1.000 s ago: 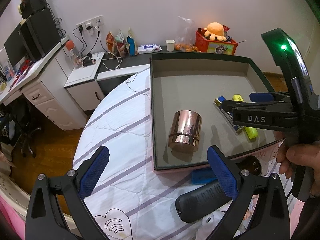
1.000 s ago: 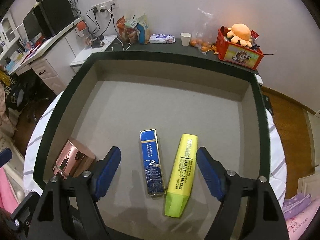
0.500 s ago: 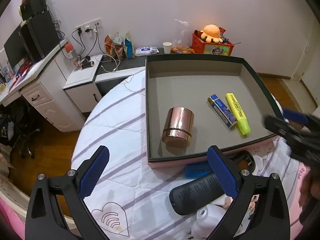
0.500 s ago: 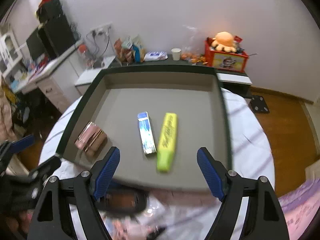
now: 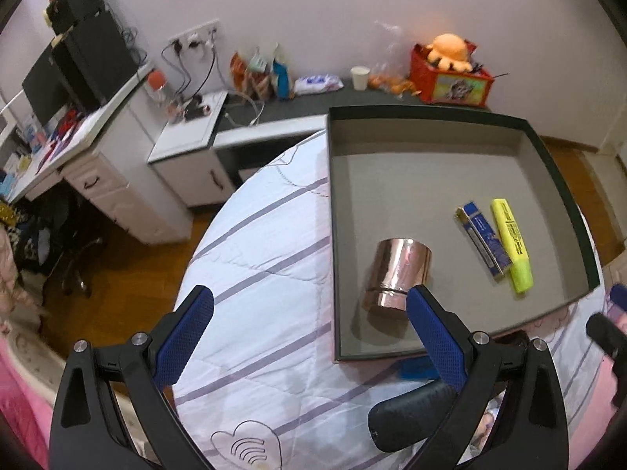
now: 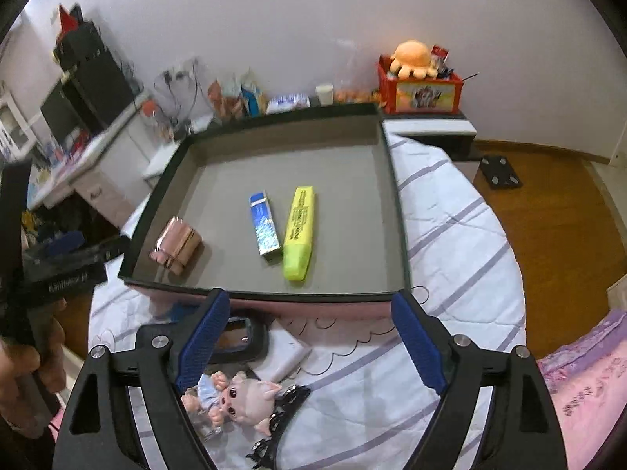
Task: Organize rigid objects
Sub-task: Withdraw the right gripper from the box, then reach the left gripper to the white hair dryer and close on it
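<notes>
The pig figurine point(image 6: 239, 395) lying on the quilt point(image 6: 450, 258) just below the empty right claw point(image 6: 309, 340), whose jaws are opening, looks light, hard and knobbly, so pinching its rounded head seems the surest hold; the left claw point(image 5: 309, 337) gapes empty.
</notes>
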